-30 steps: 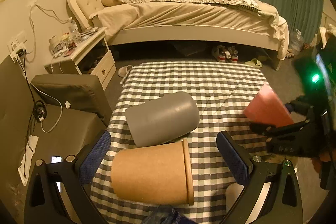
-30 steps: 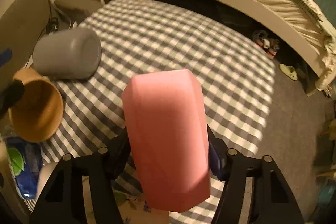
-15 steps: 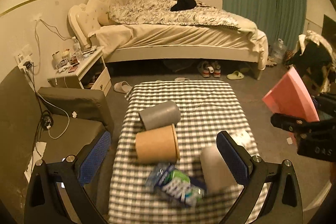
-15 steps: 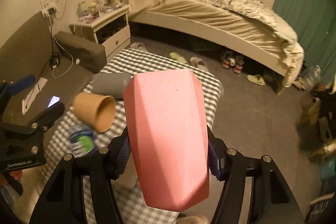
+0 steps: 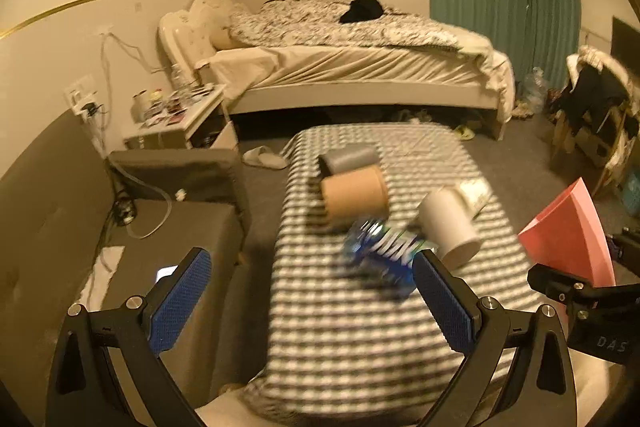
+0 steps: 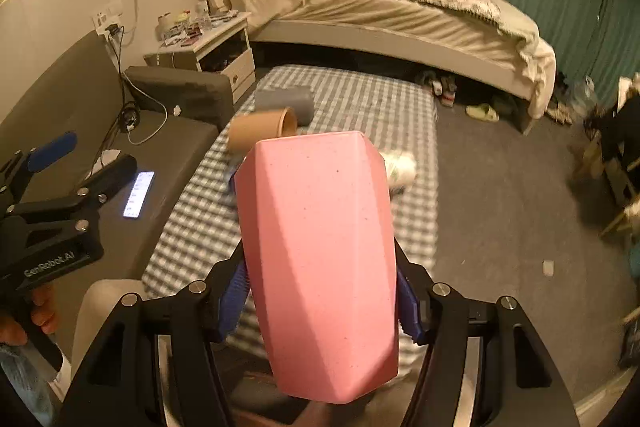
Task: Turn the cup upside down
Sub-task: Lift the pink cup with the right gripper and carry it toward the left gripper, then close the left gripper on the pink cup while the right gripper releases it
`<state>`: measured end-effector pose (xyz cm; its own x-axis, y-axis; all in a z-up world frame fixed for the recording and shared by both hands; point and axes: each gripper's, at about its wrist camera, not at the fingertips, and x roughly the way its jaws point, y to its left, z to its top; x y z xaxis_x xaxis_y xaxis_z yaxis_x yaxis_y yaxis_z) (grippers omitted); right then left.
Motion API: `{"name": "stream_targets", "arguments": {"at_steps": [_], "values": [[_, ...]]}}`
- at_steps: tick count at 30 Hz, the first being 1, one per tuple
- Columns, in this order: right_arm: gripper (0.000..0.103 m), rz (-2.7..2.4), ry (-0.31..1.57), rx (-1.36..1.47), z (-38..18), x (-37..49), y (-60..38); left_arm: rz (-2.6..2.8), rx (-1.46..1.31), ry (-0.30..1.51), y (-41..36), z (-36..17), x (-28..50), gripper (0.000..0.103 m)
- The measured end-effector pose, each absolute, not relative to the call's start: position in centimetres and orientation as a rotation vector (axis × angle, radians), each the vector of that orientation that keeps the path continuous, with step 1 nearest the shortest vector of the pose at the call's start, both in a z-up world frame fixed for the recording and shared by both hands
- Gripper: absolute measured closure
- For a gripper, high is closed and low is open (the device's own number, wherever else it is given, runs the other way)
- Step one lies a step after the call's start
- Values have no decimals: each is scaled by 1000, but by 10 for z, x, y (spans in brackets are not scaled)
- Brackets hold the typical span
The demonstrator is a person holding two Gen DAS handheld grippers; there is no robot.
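Note:
My right gripper (image 6: 320, 299) is shut on a pink faceted cup (image 6: 320, 259), held in the air well above and to the right of the checkered table (image 6: 360, 99). The cup also shows in the left wrist view (image 5: 568, 235), at the right edge. My left gripper (image 5: 312, 295) is open and empty, high above the table's near left side; it also shows in the right wrist view (image 6: 52, 183). On the table lie a grey cup (image 5: 352, 157), a brown cup (image 5: 354, 193) and a white cup (image 5: 450, 225), all on their sides.
A blue snack packet (image 5: 380, 247) lies by the white cup. A dark sofa (image 5: 168, 227) with a lit phone (image 6: 138, 193) stands left of the table. A nightstand (image 5: 180, 119), a bed (image 5: 360, 59) and a chair with clothes (image 5: 596, 107) stand beyond.
Both grippers have risen and pulled back from the table, so the table and cups look smaller and farther. The right gripper still holds the pink cup; the left stays open.

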<state>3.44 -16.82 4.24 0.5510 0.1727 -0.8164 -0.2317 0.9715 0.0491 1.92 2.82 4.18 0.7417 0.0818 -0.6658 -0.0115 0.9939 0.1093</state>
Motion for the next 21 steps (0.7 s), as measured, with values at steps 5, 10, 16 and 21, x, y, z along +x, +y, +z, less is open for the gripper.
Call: {"name": "stream_targets", "arguments": {"at_steps": [5, 10, 16, 21], "values": [[42, 194, 1043, 40, -18, 25, -149, 96, 99, 782, 47, 3, 7, 0], [42, 111, 1110, 87, -76, 27, -139, 84, 78, 800, 53, -29, 1, 0], [42, 51, 1111, 125, -101, 37, -135, 50, 58, 823, 51, -54, 7, 0], [42, 51, 1114, 124, -111, 45, -129, 49, 75, 859, 50, -71, 13, 0]]}}
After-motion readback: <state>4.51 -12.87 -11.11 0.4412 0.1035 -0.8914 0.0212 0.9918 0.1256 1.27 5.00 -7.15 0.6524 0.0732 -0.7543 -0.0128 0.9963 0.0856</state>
